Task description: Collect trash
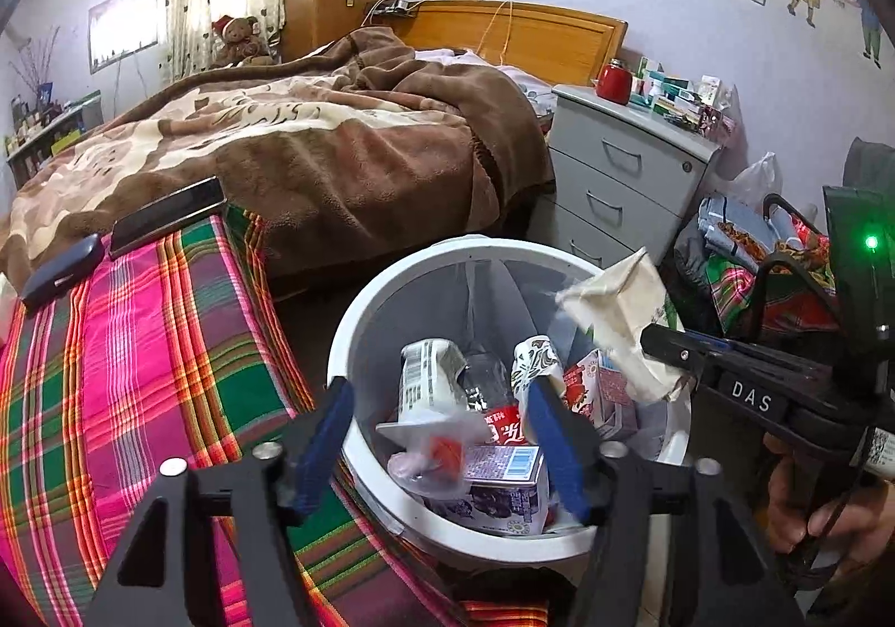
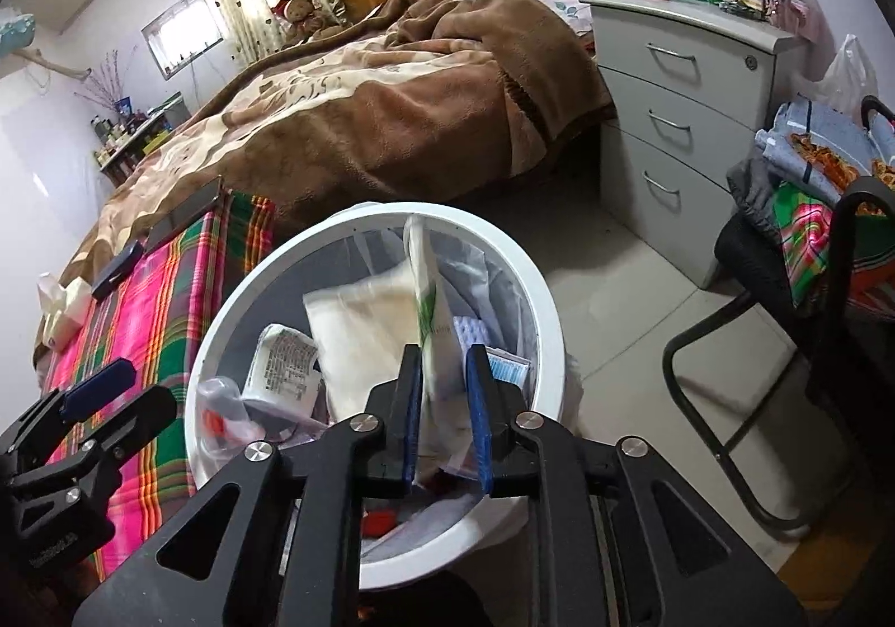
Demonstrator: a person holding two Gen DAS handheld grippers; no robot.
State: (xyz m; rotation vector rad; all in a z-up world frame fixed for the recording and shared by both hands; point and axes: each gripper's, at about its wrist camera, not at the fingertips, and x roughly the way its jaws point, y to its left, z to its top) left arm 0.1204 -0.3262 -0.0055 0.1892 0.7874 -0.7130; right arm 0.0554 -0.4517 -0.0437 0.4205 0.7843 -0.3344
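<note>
A white round trash bin [image 1: 358,325] [image 2: 551,325] stands on the floor beside the bed, holding cartons, a plastic bottle and wrappers. My left gripper [image 1: 439,437] is open and empty, just above the bin's near rim. My right gripper [image 2: 444,397] is shut on a cream paper bag [image 2: 433,302] and holds it over the bin; in the left wrist view the bag [image 1: 621,314] hangs at the bin's right side with the right gripper [image 1: 665,347] behind it. The left gripper also shows in the right wrist view [image 2: 95,386], at the left.
A pink and green plaid cloth [image 1: 140,375] covers the bed end left of the bin, with a phone [image 1: 165,216] and a dark case [image 1: 61,269] on it. A grey drawer unit [image 2: 682,84] stands behind. A black chair [image 2: 783,347] with clothes is at the right.
</note>
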